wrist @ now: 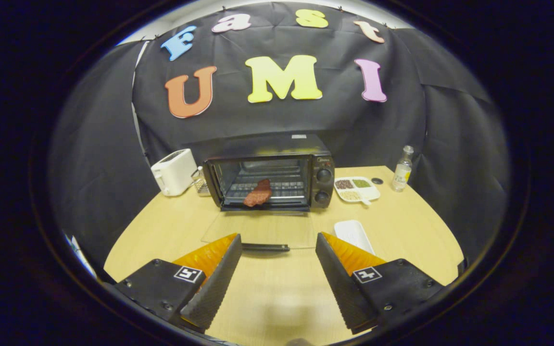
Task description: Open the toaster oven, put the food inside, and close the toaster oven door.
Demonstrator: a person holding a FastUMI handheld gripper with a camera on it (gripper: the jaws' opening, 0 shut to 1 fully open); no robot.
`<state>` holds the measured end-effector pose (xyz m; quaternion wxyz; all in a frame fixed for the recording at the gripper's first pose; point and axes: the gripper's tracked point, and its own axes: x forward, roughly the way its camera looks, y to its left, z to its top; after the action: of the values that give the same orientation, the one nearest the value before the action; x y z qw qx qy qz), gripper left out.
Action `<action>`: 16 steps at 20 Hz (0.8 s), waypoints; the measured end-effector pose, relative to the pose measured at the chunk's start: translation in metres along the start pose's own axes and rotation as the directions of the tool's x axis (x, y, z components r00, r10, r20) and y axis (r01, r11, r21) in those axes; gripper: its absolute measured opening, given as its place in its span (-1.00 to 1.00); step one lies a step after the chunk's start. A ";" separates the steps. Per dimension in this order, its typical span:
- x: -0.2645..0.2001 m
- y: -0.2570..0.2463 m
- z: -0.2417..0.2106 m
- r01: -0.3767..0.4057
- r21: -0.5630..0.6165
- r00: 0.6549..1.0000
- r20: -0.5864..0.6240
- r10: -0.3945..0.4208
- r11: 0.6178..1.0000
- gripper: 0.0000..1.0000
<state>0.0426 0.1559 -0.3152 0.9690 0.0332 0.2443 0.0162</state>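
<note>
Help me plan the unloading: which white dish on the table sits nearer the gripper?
The plain white tray, just beyond the gripper's open fingers; the divided dish lies farther back beside the toaster oven.

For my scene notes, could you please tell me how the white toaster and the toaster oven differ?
The toaster is white, smaller and closed-bodied; the toaster oven is black and larger, its glass door folded down with food inside. Both stand on the table, beyond the open gripper.
</note>
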 end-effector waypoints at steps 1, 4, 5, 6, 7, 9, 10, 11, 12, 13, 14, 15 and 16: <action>-0.002 -0.003 -0.011 0.004 -0.004 1.000 -0.023 -0.004 1.000 0.97; 0.000 -0.012 -0.046 0.021 -0.011 0.996 -0.085 -0.022 1.000 0.97; 0.004 -0.012 -0.055 0.020 -0.012 0.994 -0.103 -0.021 1.000 0.97; 0.009 -0.011 -0.066 0.020 -0.017 0.992 -0.123 -0.022 1.000 0.97; 0.016 -0.008 -0.076 0.015 -0.023 0.989 -0.149 -0.018 1.000 0.97; 0.034 0.001 -0.091 -0.004 -0.024 0.983 -0.186 -0.001 1.000 0.97; 0.043 0.005 -0.097 -0.010 -0.023 0.979 -0.202 0.005 1.000 0.97; 0.053 0.009 -0.100 -0.015 -0.021 0.976 -0.217 0.010 1.000 0.98; 0.062 0.015 -0.103 -0.022 -0.017 0.974 -0.228 0.018 1.000 0.98; 0.072 0.021 -0.104 -0.032 -0.017 0.971 -0.236 0.027 0.999 0.97; 0.084 0.023 -0.106 -0.036 -0.021 0.968 -0.249 0.029 0.999 0.98; 0.092 0.028 -0.107 -0.042 -0.024 0.965 -0.259 0.035 0.999 0.98; 0.103 0.032 -0.110 -0.048 -0.027 0.962 -0.272 0.039 0.998 0.97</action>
<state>0.0806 0.1984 -0.4579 0.9263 0.0200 0.3734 0.0460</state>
